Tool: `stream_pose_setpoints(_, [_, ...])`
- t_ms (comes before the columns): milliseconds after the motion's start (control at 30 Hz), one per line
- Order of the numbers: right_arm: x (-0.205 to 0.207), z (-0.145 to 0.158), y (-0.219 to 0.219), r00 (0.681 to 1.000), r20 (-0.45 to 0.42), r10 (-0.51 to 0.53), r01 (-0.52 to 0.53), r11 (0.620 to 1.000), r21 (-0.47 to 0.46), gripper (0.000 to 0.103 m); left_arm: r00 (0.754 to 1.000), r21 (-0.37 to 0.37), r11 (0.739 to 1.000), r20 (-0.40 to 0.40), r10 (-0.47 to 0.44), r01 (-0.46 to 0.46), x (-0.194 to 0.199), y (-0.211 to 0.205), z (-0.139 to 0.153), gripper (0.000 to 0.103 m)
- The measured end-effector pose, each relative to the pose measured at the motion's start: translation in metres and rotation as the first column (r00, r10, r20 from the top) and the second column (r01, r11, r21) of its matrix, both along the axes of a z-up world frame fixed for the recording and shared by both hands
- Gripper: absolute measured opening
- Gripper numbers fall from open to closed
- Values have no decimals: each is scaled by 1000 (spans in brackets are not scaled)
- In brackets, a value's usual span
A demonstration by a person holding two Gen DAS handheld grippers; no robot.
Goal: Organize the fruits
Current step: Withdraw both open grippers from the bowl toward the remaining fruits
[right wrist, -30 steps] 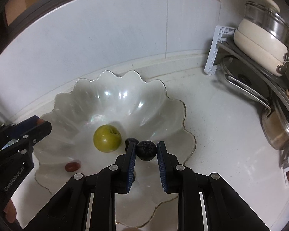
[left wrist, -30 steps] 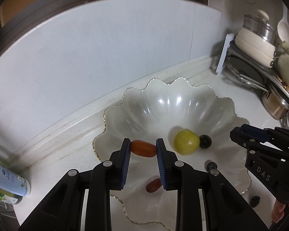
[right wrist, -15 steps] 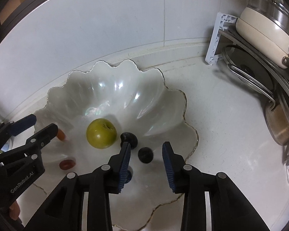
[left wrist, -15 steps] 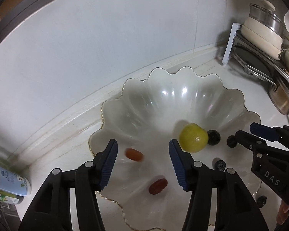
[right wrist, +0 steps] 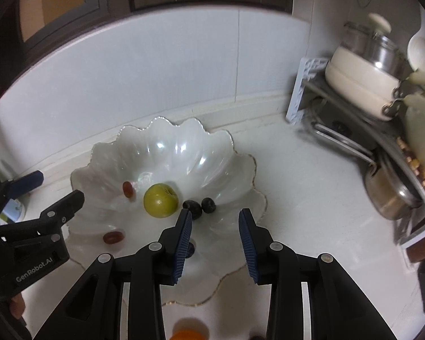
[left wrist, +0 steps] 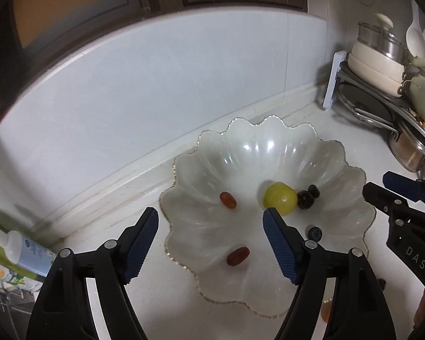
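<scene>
Both claws, my left (left wrist: pixel 209 243) and my right (right wrist: pixel 215 240), hung released above the bowl (right wrist: pixel 229 141). An orange fruit (right wrist: pixel 188 334) lay outside it, directly beneath my right claw, nearer than my left.

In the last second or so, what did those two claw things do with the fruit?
Both let go. The left gripper released a red grape, and the right gripper released a dark berry; both fruits now lie in the scalloped bowl. Both grippers opened wide and pulled back. The green fruit and the other red grape stayed put.
</scene>
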State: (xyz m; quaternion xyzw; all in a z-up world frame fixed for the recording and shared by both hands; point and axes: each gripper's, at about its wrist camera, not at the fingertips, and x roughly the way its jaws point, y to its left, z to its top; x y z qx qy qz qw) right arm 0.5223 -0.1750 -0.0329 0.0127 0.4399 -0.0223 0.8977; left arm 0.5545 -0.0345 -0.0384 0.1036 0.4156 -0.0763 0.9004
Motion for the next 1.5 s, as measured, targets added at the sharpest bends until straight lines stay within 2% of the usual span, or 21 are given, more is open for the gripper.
stream_pose_setpoints(467, [-62, 40, 4, 991, 133, 12, -10, 1000, -16, 36, 994, -9, 1000, 112, -2, 3, -60, 15, 41, 79])
stream_pose_setpoints(900, [-119, 56, 6, 975, 222, 3, -6, 1000, 12, 36, 977, -36, 999, 215, -9, 17, -122, 21, 66, 79])
stream_pose_setpoints(1100, [-142, 58, 6, 970, 242, 4, -12, 999, 31, 36, 960, -33, 999, 278, -18, 28, -150, 22, 79, 79])
stream_pose_setpoints(1233, [-158, 57, 8, 967, 255, 0, -9, 999, 32, 42, 957, -45, 998, 290, -19, 33, -166, 23, 81, 79])
stream_pose_setpoints(1500, [-181, 50, 6, 966, 257, -1, -10, 999, 42, 43, 960, -74, 996, 278, -24, 47, -187, 23, 74, 79])
